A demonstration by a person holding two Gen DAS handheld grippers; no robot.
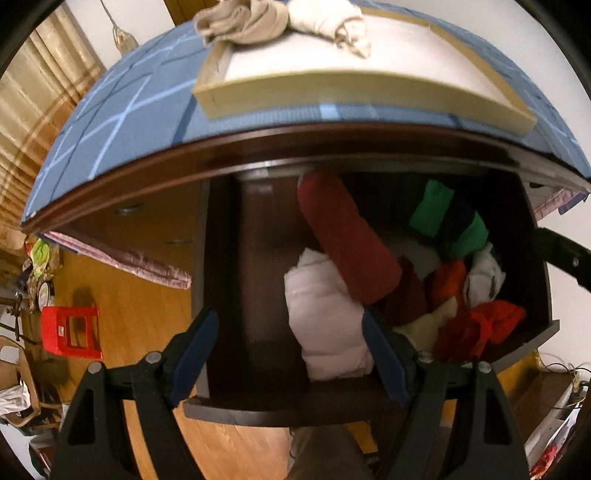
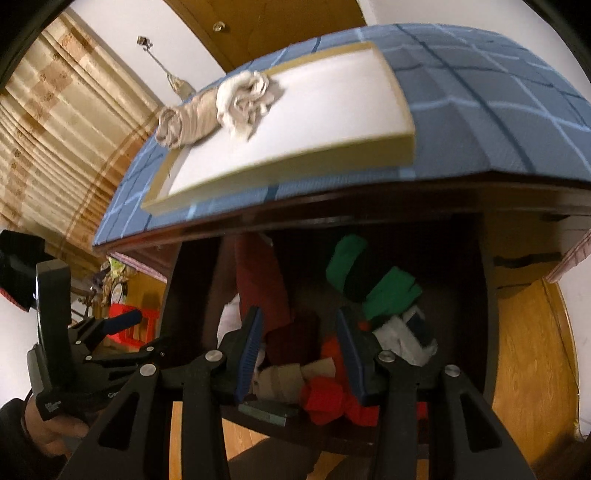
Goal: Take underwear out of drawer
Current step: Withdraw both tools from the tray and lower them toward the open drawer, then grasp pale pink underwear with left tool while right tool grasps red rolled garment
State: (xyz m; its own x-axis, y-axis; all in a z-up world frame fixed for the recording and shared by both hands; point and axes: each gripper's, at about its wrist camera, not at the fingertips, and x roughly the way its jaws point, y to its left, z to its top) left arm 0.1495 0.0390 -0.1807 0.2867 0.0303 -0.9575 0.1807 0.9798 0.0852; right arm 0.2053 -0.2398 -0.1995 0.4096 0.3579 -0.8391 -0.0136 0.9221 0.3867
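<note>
Two grippers, jaws parted and holding nothing, hover above the open drawer (image 1: pixel 218 280): left gripper (image 1: pixel 290 354) over its pale pink roll (image 1: pixel 325 317), right gripper (image 2: pixel 301 350) over its red underwear (image 2: pixel 332 400). Two beige rolls (image 2: pixel 218 107) lie in the tray (image 2: pixel 295 162) above the drawer.

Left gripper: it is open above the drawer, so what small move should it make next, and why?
Probably lower the left gripper a little and shut it on the pale pink roll. Its jaws stand open with nothing between them, and the roll lies just ahead by the right finger, at the near left of the pile in the open drawer. Two beige rolls already lie on the tray above.
</note>
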